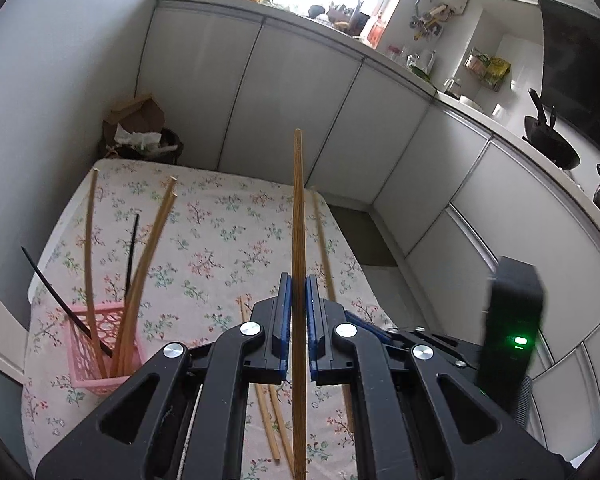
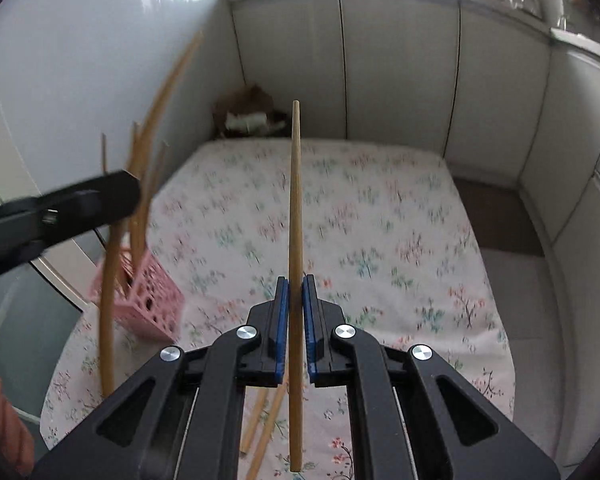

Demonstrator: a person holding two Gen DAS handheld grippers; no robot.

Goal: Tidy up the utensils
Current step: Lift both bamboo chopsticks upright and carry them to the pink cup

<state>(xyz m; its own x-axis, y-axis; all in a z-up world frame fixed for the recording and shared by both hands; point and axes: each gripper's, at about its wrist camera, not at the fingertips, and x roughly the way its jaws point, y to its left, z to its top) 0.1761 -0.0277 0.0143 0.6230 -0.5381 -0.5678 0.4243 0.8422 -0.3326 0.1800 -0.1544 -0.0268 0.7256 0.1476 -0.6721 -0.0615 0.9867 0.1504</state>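
My left gripper (image 1: 299,288) is shut on a dark wooden chopstick (image 1: 298,208) that points up and away above the table. My right gripper (image 2: 296,290) is shut on a lighter wooden chopstick (image 2: 295,200), also held upright. A pink perforated basket (image 1: 108,350) stands at the table's left and holds several wooden chopsticks (image 1: 148,248) and two black ones (image 1: 60,300). It also shows in the right wrist view (image 2: 150,304), blurred, with the left gripper's arm (image 2: 60,212) in front of it.
A floral tablecloth (image 1: 228,232) covers the table. Loose chopsticks lie on it under my grippers (image 1: 274,428) and near the right edge (image 1: 322,240). White cabinets (image 1: 300,92) stand beyond the table. A bin with paper (image 1: 140,132) sits in the corner.
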